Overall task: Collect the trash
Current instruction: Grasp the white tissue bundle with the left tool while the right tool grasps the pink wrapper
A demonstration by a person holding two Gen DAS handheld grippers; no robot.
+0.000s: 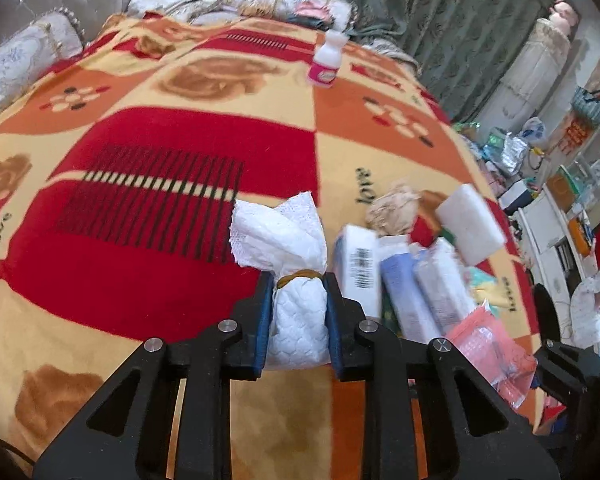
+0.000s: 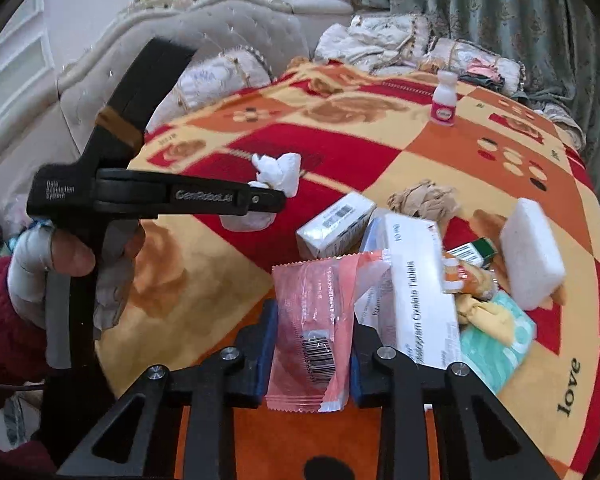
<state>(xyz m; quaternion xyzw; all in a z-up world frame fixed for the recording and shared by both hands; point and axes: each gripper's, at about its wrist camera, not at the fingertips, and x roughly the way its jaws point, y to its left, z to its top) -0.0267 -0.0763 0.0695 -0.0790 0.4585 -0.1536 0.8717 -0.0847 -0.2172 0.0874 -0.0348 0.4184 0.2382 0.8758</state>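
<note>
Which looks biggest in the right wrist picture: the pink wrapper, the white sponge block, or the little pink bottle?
1. pink wrapper, though it is nearest the camera, so that helps.
2. white sponge block, which looks nearly as large.
3. little pink bottle, clearly smallest, but also farthest away.

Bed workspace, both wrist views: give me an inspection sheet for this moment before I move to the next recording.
Surface: patterned blanket covering a bed.
Job's things: white tissue wad; pink wrapper; crumpled brown paper; white boxes; long tablet box; white foam block.
Clutter: small pink-labelled bottle upright far back; pillows at the head.
Grippers: left hand-held gripper shut on the tissue wad; right hand-held gripper shut on the pink wrapper.
Cables: nothing seen for certain.
Surroundings: tufted headboard, green curtain, crowded shelves beside the bed.
</note>
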